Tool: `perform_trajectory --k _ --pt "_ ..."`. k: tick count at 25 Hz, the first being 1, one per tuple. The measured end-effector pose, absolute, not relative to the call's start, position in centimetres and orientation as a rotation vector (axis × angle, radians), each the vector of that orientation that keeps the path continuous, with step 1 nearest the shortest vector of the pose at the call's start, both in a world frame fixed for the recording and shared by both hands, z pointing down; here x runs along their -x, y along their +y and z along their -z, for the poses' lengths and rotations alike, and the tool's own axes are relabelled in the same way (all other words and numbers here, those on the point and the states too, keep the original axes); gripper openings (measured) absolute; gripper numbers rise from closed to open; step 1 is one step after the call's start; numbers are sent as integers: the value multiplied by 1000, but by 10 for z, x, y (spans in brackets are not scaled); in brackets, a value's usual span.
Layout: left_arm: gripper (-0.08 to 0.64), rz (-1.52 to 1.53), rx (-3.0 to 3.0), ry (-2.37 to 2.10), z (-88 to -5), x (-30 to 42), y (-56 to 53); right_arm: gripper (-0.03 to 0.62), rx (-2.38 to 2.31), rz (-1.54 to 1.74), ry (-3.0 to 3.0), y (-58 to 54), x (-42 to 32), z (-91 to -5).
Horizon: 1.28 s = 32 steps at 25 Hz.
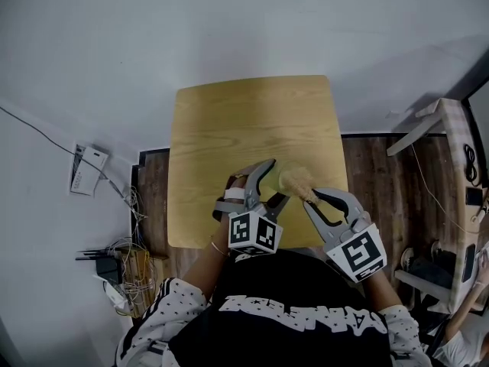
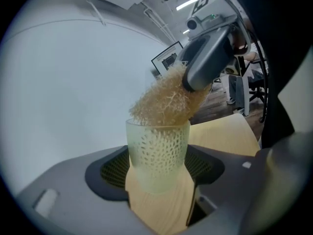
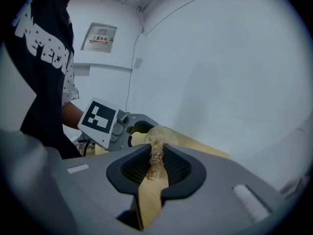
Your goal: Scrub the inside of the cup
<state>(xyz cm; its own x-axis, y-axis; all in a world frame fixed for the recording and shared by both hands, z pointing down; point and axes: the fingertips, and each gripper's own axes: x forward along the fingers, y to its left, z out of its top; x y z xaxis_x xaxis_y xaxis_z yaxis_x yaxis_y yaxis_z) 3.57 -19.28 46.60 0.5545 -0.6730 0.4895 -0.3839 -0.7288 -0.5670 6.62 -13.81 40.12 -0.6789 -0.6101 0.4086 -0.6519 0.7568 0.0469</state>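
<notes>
Head view, setting: a pale wooden worktop (image 1: 229, 144) seen from above; both tools meet over its near edge, around the cup.
Head view, left gripper (image 1: 269, 183): reaches to the cup (image 1: 283, 176) from the left; the cup is held up, clear of the worktop.
Head view, right gripper (image 1: 312, 197): comes in from the cup's right, carrying a tan fibre scrubber (image 1: 299, 180).
Left gripper view, fingers: clamped on the cup's lower wall, one each side, so the mouth is free.
Left gripper view, cup: translucent pale green with a honeycomb pattern, upright.
Left gripper view, scrubber: slants down from above the cup; its lower end seems to dip just inside the rim.
Right gripper view, fingers: pinched together on a thin tuft of the scrubber, the cup beyond.
Handling, cup: probably light, thin-walled and a little slippery; a low, gentle hold suits it.
Handling, scrubber: likely soft and springy; hold it near its top.
</notes>
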Motion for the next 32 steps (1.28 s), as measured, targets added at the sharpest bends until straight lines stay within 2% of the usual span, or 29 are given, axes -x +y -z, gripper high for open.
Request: perform_trajectory --k 19,32 --pt "354 1029 2173 620 -454 -59 -155 84 -731 -122 -2498 -122 -54 -425" --pt "354 1042 2055 514 -457 -72 -140 81 -767 -454 -2517 -124 -52 -443"
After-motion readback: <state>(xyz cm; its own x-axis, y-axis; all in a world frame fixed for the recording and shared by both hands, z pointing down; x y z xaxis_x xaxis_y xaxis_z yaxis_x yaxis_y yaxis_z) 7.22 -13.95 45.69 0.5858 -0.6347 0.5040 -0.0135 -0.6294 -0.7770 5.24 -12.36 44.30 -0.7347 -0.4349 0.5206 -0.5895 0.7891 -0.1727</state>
